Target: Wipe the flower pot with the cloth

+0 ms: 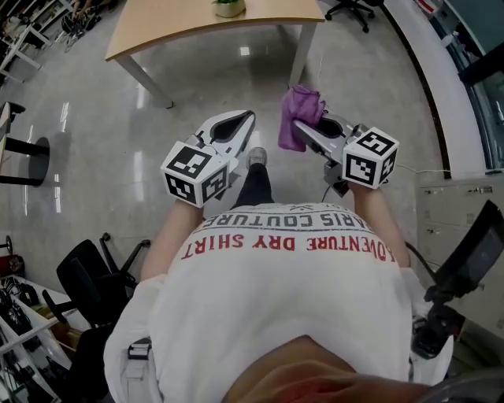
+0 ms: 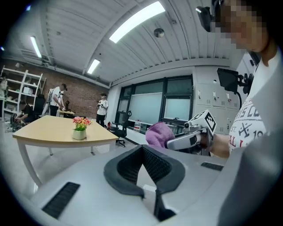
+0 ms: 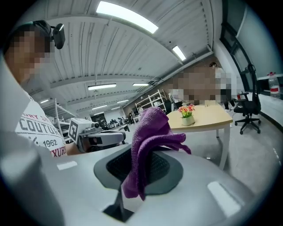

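Flower pot (image 1: 229, 7) stands on the worktop (image 1: 181, 24), and both tools are well short of that worktop. The right hand-held gripper (image 1: 302, 126) is clenched on the purple cloth (image 1: 302, 109), ready for wiping; the left hand-held gripper (image 1: 246, 122) is clenched on nothing, likely free to steady the pot

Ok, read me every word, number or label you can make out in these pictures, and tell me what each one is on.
"RIS COUTURE": grey print on the person's white shirt, upside down in the head view, start hidden.
"DRY SHIRT": red print, same shirt.
"DVENTURE": red print, same shirt, start unclear.
"1962": same shirt, seen in the right gripper view.
Nothing else is readable.
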Motion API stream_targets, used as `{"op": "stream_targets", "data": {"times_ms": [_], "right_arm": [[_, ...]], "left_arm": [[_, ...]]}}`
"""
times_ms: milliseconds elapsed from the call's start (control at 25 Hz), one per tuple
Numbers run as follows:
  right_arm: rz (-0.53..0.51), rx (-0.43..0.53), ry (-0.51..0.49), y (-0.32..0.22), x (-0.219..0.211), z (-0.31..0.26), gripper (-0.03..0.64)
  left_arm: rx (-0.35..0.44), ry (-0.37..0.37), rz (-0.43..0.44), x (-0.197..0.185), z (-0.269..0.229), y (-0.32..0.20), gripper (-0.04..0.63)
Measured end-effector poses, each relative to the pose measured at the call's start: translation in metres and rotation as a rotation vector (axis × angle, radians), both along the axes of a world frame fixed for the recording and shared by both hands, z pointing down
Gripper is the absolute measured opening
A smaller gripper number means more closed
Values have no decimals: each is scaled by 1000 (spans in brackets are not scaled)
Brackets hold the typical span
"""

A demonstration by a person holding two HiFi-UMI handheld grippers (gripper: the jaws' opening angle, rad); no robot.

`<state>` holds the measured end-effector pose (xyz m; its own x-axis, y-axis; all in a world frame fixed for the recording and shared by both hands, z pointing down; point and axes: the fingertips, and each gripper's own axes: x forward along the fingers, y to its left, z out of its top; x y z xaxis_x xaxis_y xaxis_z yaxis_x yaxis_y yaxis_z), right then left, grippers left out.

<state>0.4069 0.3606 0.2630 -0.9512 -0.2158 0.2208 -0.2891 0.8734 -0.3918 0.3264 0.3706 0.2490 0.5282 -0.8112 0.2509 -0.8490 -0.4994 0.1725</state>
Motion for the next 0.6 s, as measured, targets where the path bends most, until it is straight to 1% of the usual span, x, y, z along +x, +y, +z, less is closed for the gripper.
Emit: {"op": "stream_targets", "data": {"times_ms": [80,200,240,320,440,600], "right_arm": [[13,-7,10,-19,-58,14,48],[43,-30,22,-51,-174,19,48],[55,-35,22,-68,-208,18,48],[75,-35,28,-110,-258,14,48],[94,-15,37,-169,-304,6,48],[102,17,39,-233,-331,-2,48]], "left_arm": [[-13,6,12,-58,17,-18,2],[-22,-1,31,-174,28,-48,2],[-23,-4,33,-210,27,-64,2],[-26,-5,27,-266,24,-105,2],[-4,-3,-8,-327,16,-164,2],[31,-34,-31,-373,14,-226,2]]}}
